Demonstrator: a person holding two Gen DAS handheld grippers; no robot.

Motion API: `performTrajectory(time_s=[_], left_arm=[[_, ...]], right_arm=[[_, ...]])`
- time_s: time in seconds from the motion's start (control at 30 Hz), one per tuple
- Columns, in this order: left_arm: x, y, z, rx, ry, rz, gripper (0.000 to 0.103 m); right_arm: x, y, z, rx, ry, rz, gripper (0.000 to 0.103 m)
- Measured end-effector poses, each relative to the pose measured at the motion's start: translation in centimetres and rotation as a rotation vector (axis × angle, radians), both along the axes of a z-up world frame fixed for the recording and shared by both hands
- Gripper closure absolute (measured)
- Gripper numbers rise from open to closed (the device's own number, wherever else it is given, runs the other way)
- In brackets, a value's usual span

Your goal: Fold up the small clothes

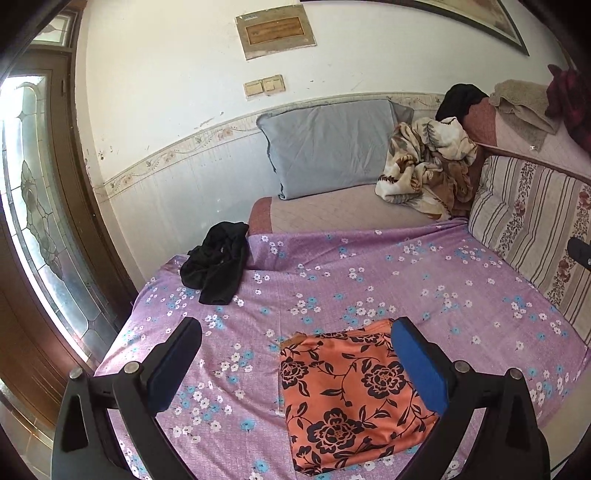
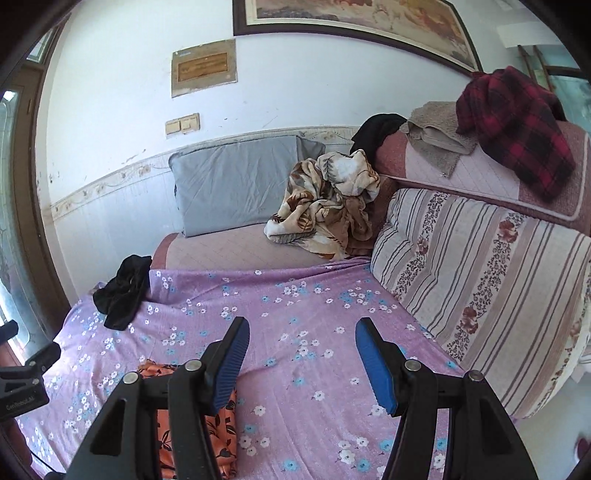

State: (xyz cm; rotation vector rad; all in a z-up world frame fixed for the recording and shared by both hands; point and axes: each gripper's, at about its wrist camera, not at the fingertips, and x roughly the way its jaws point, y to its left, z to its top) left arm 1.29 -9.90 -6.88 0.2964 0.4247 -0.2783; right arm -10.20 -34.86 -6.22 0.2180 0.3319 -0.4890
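Claws point(image 1: 295, 332) point(image 2: 301, 332) tilted downward over bed, jaws apart, empty, orange cloth point(image 1: 351, 402) folded

light: bright daylight from glass door point(image 1: 33, 206) at left, blown out | shadows: soft on bed sheet point(image 1: 369, 280) | focus: sharp, no motion blur | distortion: strong fisheye bend, dark vignette corners

From the right wrist we see only a strip of the folded orange cloth with black flowers point(image 2: 221, 435); our right gripper's black left finger point(image 2: 207, 398) hides the rest. The dark-framed painting point(image 2: 354, 22) is cut off by the top edge, and the wall plaque's point(image 2: 203, 68) writing is too small to read.
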Motion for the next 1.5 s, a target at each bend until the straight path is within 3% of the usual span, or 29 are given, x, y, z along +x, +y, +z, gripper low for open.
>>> performTrajectory(time_s=[0.2,0.53,1.5], left_arm=[[-0.7,0.9,0.9,-0.017,-0.019,0.013,0.001],[-1.3,3.6,2.6,-0.057,-0.052,0.087,0.001],[-1.5,8.6,1.9,-0.115,-0.028,0.138,0.001]], right_arm=[[1.0,2.6,1.2,-0.065,0.022,0.031,0.039],[2.1,6.5,2.1,-0.07,-0.001,0.148,0.039],[6.0,14.0,-0.5,-0.111,0.104,0.322,0.039]])
